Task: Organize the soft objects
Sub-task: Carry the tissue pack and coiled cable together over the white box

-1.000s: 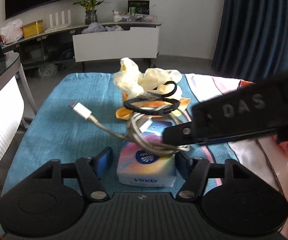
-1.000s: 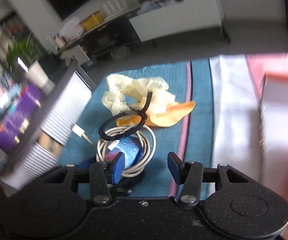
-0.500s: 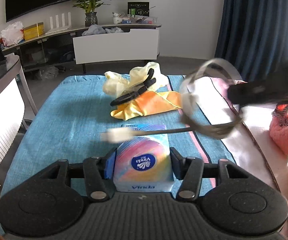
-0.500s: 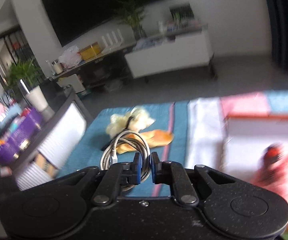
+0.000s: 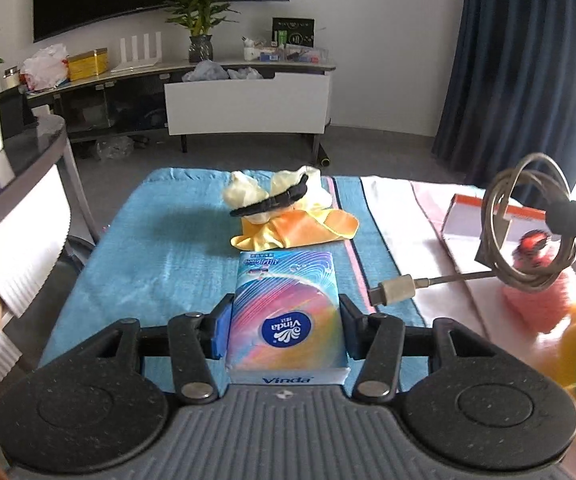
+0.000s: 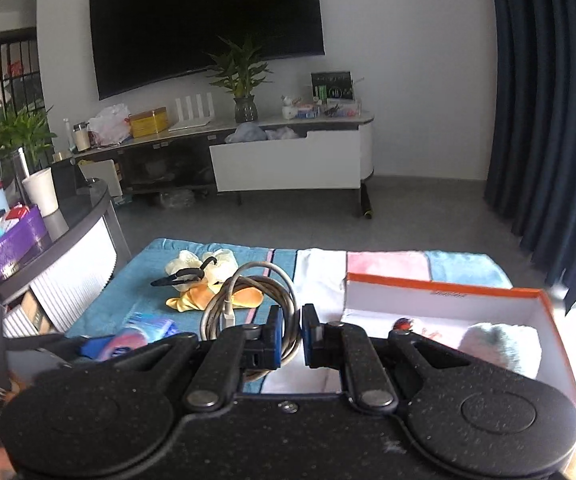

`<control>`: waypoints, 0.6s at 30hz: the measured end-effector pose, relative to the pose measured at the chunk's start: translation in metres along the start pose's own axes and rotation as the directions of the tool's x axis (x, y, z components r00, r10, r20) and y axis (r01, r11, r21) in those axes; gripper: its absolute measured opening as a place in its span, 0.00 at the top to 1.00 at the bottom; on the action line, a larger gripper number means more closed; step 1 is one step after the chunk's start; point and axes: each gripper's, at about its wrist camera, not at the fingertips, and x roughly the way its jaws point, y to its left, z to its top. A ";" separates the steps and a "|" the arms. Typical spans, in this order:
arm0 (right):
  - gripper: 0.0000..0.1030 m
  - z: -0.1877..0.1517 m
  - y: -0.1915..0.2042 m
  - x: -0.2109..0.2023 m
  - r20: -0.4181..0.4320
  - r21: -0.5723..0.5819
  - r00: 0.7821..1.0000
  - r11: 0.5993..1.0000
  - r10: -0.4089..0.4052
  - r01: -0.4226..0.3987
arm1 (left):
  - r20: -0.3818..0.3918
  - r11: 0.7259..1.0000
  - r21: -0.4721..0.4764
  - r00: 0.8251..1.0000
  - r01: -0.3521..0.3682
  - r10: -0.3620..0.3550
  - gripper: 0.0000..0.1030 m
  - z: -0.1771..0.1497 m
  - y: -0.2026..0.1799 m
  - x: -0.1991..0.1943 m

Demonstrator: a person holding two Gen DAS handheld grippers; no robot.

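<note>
My left gripper (image 5: 284,330) is shut on a Vinda tissue pack (image 5: 285,312) that rests on the blue towel (image 5: 155,272). My right gripper (image 6: 291,338) is shut on a coiled grey cable (image 6: 247,300) and holds it in the air beside the white box (image 6: 444,300); the coil (image 5: 528,224) also shows in the left wrist view, its plug (image 5: 392,294) hanging left. A black hair band (image 5: 271,202) lies on pale gloves (image 5: 243,192) and a yellow-orange cloth (image 5: 296,230) further back.
The orange-rimmed white box holds a pink plush (image 5: 536,288) and a pale blue fluffy item (image 6: 500,344). A dark side table (image 6: 67,216) stands to the left. White and pink towels (image 5: 408,232) cover the table's right part.
My right gripper shut on the cable coil, lifted it off the tissue pack and carried it right to the box. My left gripper closed in on the tissue pack.
</note>
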 end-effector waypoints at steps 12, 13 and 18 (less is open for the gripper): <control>0.88 -0.009 -0.003 -0.053 0.035 -0.033 0.999 0.999 -0.022 0.024 | 0.000 0.999 -0.047 1.000 0.014 -0.014 0.49 0.003 -0.015 -0.054; 0.88 -0.011 -0.004 -0.058 0.035 -0.033 0.999 0.999 -0.025 0.026 | 0.001 0.999 -0.046 1.000 0.018 -0.017 0.49 0.003 -0.017 -0.058; 0.88 -0.018 -0.011 -0.079 0.036 -0.025 0.999 0.999 -0.039 0.040 | 0.015 0.999 -0.034 0.999 0.040 -0.040 0.49 0.003 -0.028 -0.071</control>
